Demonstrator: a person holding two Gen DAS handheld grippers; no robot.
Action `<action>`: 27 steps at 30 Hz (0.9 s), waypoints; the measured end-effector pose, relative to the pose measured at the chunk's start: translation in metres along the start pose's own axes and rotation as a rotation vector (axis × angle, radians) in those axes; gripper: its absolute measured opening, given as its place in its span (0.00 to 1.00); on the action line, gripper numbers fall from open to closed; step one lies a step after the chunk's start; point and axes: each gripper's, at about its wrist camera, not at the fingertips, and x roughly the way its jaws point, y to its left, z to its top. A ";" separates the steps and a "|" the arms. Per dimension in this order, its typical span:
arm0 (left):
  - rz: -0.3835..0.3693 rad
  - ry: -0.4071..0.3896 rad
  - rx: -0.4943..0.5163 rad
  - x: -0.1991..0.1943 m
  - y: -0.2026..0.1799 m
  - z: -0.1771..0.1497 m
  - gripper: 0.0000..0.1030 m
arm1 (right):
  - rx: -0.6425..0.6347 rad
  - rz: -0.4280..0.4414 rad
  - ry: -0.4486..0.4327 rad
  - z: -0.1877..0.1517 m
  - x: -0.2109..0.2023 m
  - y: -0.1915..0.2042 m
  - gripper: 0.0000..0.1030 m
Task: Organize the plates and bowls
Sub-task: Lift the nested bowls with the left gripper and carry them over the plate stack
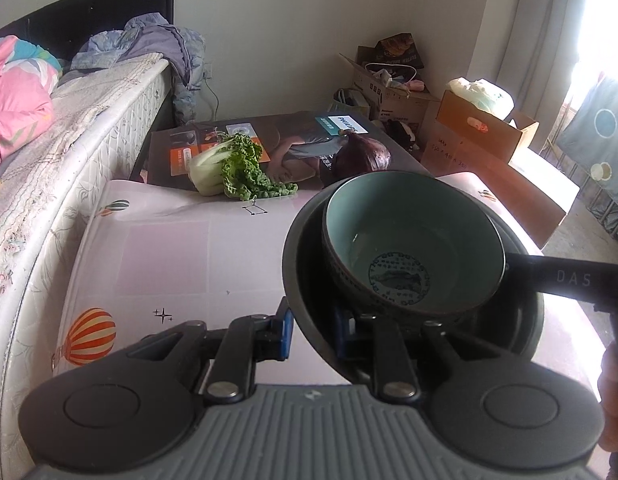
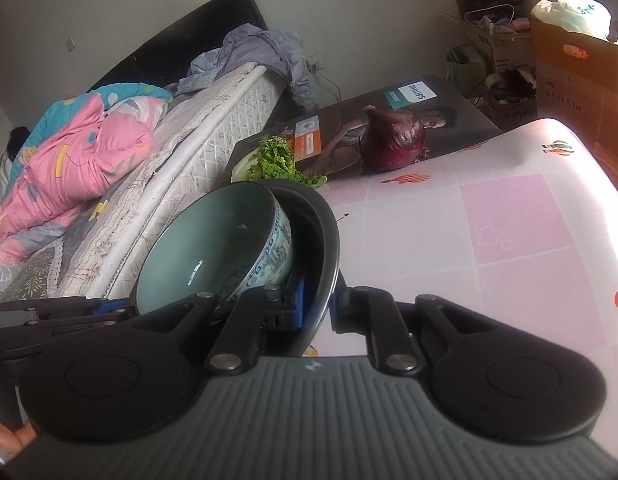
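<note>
A dark plate point(image 1: 305, 264) holds a patterned bowl with a pale green inside point(image 1: 409, 232), both lifted and tilted above the pink-checked table point(image 1: 165, 256). My left gripper point(image 1: 313, 334) is shut on the plate's near rim. My right gripper point(image 2: 315, 308) is shut on the opposite rim of the same plate point(image 2: 325, 236); the bowl point(image 2: 213, 240) leans to its left. The right gripper's arm point(image 1: 569, 278) shows in the left wrist view, and the left gripper point(image 2: 69, 312) shows at the left of the right wrist view.
A leafy green vegetable point(image 1: 237, 168) and a red onion point(image 1: 363, 156) lie on a Philips box point(image 1: 293, 136) at the table's far edge. A bed point(image 1: 69, 128) runs along the left. Cardboard boxes point(image 1: 481, 132) stand at the back right.
</note>
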 end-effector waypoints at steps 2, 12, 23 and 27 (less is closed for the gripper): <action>-0.013 -0.019 0.005 -0.017 -0.003 -0.002 0.19 | -0.003 -0.004 -0.015 -0.003 -0.019 0.005 0.11; -0.059 -0.011 0.021 -0.070 -0.015 -0.047 0.16 | 0.044 -0.004 -0.016 -0.065 -0.097 0.016 0.13; -0.062 0.114 0.015 -0.062 -0.013 -0.102 0.16 | 0.091 -0.045 0.072 -0.143 -0.112 0.016 0.13; -0.061 0.127 0.015 -0.059 -0.013 -0.109 0.16 | 0.107 -0.048 0.085 -0.156 -0.106 0.013 0.13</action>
